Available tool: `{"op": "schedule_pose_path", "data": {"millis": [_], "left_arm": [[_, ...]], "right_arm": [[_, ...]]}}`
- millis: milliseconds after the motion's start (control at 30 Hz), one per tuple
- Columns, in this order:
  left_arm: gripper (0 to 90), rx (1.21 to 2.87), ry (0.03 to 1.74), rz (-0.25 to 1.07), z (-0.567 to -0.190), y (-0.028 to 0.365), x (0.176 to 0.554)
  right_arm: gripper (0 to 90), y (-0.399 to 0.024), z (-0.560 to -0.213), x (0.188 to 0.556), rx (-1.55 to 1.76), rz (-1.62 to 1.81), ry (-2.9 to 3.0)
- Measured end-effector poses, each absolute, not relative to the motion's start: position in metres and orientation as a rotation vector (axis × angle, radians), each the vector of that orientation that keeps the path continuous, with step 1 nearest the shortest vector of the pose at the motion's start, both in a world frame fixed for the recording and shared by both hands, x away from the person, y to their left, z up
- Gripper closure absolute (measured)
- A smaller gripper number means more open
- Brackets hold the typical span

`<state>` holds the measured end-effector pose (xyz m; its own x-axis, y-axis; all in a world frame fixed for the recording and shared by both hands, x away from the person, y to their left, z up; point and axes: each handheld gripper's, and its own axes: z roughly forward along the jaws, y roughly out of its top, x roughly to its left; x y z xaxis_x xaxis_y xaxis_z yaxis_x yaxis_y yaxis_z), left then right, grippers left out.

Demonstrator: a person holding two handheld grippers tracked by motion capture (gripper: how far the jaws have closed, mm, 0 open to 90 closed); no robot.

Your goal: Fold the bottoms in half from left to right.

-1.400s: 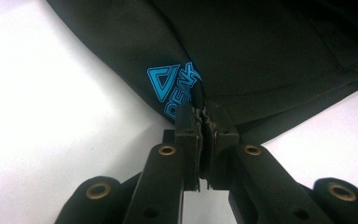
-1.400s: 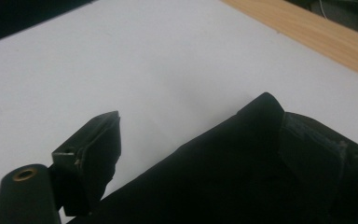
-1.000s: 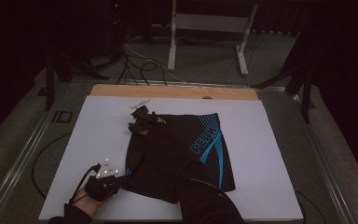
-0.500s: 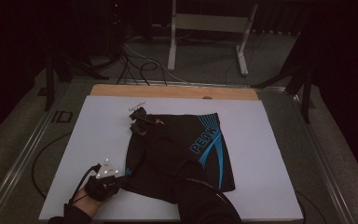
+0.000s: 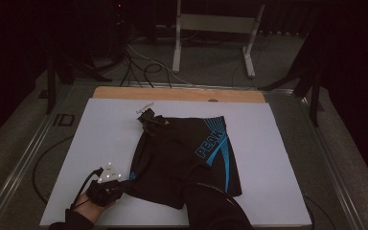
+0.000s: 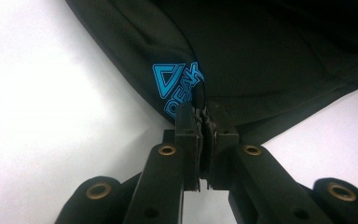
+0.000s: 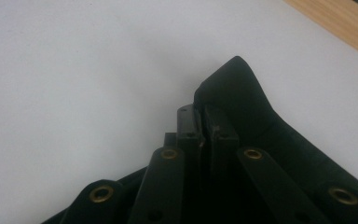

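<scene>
Black shorts (image 5: 187,153) with a blue PEAK print lie spread on the white table (image 5: 100,139). At the near left, my left gripper (image 5: 123,185) is shut on a hem corner of the shorts (image 6: 261,56), beside a small blue logo; cloth is pinched between the pads of the left gripper (image 6: 204,112). My right arm reaches across the shorts to their far left corner. There the right gripper (image 5: 149,119) has just been closing and now stands shut on a raised fold of the shorts (image 7: 242,88), with the right gripper (image 7: 204,116) holding cloth between its pads.
A wooden strip (image 5: 172,94) runs along the table's far edge. Behind it, on the floor, are a white metal stand (image 5: 215,28) and loose cables (image 5: 143,67). A cable (image 5: 40,167) trails off the table's left side.
The right gripper has shifted slightly at the far corner of the shorts and its jaws have come together on the cloth. The left hand has not moved.
</scene>
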<state>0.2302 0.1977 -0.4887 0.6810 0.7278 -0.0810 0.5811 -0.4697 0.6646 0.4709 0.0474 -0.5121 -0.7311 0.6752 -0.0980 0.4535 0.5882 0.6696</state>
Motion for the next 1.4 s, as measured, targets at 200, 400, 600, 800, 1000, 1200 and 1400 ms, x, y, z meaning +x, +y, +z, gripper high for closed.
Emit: {"op": "schedule_pose_path", "data": {"millis": [200,400,600,800,1000,1200,1400], "left_arm": [[85.4,2.186,0.981,0.265,-0.481,0.194,0.229],[85.4,2.172,0.968,0.247,-0.479,0.193,0.229],[85.4,2.169,0.949,0.246,-0.474,0.189,0.228],[85.5,2.167,0.928,0.249,-0.468,0.184,0.227],[85.5,2.16,0.915,0.255,-0.463,0.177,0.228],[85.4,2.154,0.91,0.263,-0.459,0.172,0.229],[85.4,2.166,0.88,0.262,-0.456,0.164,0.229]], "right_arm": [[87.2,0.04,-0.502,0.471,0.889,0.918,2.49],[87.5,0.032,-0.494,0.469,0.864,0.936,2.505],[87.6,0.025,-0.489,0.468,0.853,0.949,2.515],[87.7,0.018,-0.48,0.469,0.843,0.967,2.505],[87.7,0.012,-0.472,0.467,0.838,0.984,2.492],[87.7,0.004,-0.466,0.467,0.847,0.998,2.478],[87.7,-0.004,-0.462,0.467,0.861,1.011,2.465]]}}
